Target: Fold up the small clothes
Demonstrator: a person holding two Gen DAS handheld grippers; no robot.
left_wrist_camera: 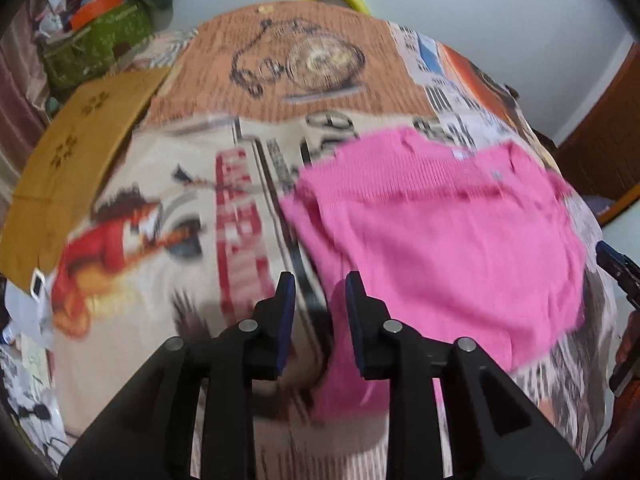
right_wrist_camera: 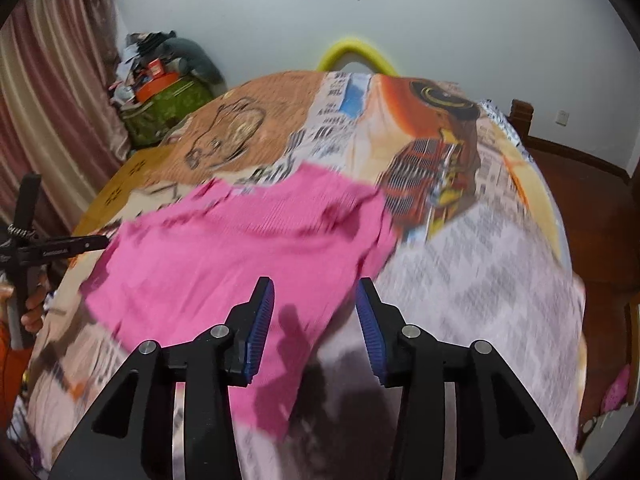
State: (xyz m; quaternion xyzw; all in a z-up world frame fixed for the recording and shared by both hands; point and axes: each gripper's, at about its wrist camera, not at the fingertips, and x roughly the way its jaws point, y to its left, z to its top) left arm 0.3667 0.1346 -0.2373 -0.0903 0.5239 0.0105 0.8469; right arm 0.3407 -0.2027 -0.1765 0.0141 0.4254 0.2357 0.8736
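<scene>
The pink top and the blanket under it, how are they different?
The pink top is one plain colour; the blanket is covered in pictures and print. The pink top is small and lies on the blanket, which spreads far past it on every side. Both are soft cloth, lying flat.

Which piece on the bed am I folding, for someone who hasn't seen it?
Find the bed, covered with a newsprint and cartoon blanket. On its near part, just ahead of both claws, lies the pink top. It is the only plain pink ribbed knit there, lying flat; everything around it is busy print.
</scene>
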